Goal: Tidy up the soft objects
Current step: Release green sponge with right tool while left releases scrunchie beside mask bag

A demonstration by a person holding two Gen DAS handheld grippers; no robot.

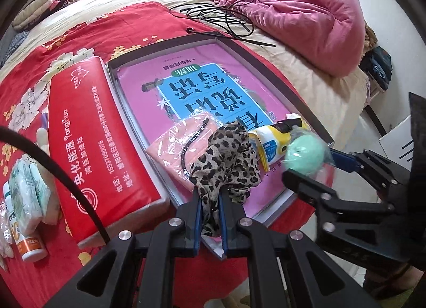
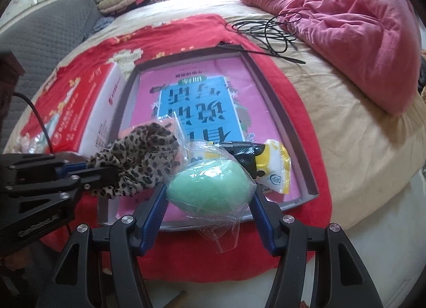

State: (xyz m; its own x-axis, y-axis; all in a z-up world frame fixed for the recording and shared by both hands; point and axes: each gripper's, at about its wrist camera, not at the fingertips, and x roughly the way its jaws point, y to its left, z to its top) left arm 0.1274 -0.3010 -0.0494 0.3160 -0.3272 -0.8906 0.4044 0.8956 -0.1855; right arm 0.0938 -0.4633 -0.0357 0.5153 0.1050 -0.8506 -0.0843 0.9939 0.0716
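My left gripper (image 1: pixel 209 196) is shut on a leopard-print cloth (image 1: pixel 226 159), held over the near end of a shallow grey box (image 1: pixel 269 68) with a pink and blue book inside. It also shows in the right wrist view (image 2: pixel 87 168) with the cloth (image 2: pixel 138 159). My right gripper (image 2: pixel 210 196) is shut on a green egg-shaped sponge in clear wrap (image 2: pixel 210 188), just above the box's near edge; the sponge also shows in the left wrist view (image 1: pixel 306 153). A pink wrapped cloth (image 1: pixel 181 148) and a yellow and white packet (image 1: pixel 274 140) lie in the box.
The grey box (image 2: pixel 282 119) sits on a red floral cloth (image 1: pixel 87 28) on a bed. A red tissue pack (image 1: pixel 90 143) lies left of it. Small bottles and packets (image 1: pixel 24 201) lie at far left. Black cables (image 1: pixel 223 15) and a pink quilt (image 1: pixel 306 7) lie beyond.
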